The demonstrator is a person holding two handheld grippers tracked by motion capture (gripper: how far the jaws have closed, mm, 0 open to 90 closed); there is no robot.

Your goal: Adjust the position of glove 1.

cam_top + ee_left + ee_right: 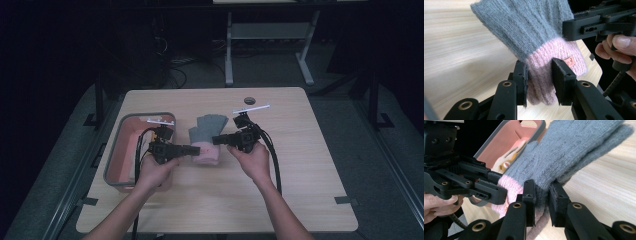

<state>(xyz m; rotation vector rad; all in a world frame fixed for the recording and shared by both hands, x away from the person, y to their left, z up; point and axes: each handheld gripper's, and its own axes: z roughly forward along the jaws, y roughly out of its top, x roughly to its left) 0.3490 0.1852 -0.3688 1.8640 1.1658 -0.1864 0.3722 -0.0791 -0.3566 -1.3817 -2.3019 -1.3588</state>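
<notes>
nearest in the high view, two bare forearms come in from the bottom edge, each hand wrapped round a black handle. the left tongs [192, 149] point rightward and the right tongs [216, 140] point leftward, so the two meet over the middle of the wooden surface [300, 170]. between them is a knitted glove [207, 135], grey at the fingers and pink at the cuff.

in the left gripper view the left tongs [540, 80] are nearly closed, squeezing the pink cuff, which bulges between the two black jaws; a small orange label sits on the cuff just beside the far jaw. in the right gripper view the right tongs [541, 202] are likewise nearly closed, pinching the glove [571, 147] where grey meets pink. the glove's grey fingers stretch away over the surface; whether they touch it i cannot tell.

just left of the left hand stands a grey bin [114, 150] with a pink inside, and a pale cloth item lies in it. beyond the surface, a white table frame stands on the dark floor.
</notes>
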